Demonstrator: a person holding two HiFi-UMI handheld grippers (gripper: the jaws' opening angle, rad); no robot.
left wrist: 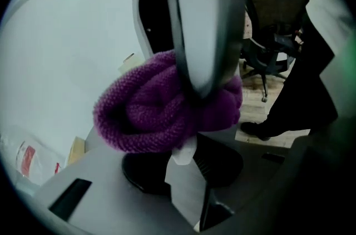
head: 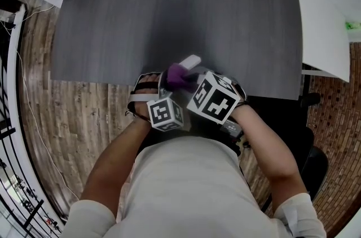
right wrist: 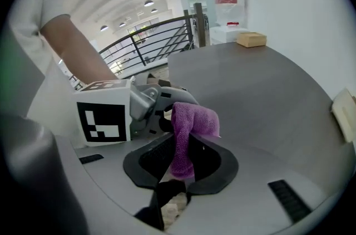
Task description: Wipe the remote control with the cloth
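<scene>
cloth (head: pixel 178 78) hides most of remote control (head: pixel 190 62) (only tip shows)

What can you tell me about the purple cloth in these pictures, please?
The purple cloth looks like a soft, knitted fabric, bunched into a thick roll. The right gripper pinches one end of it between its jaws. The rest folds over and around the light grey remote control, touching it. The cloth is held up by the near edge of the dark table.
</scene>
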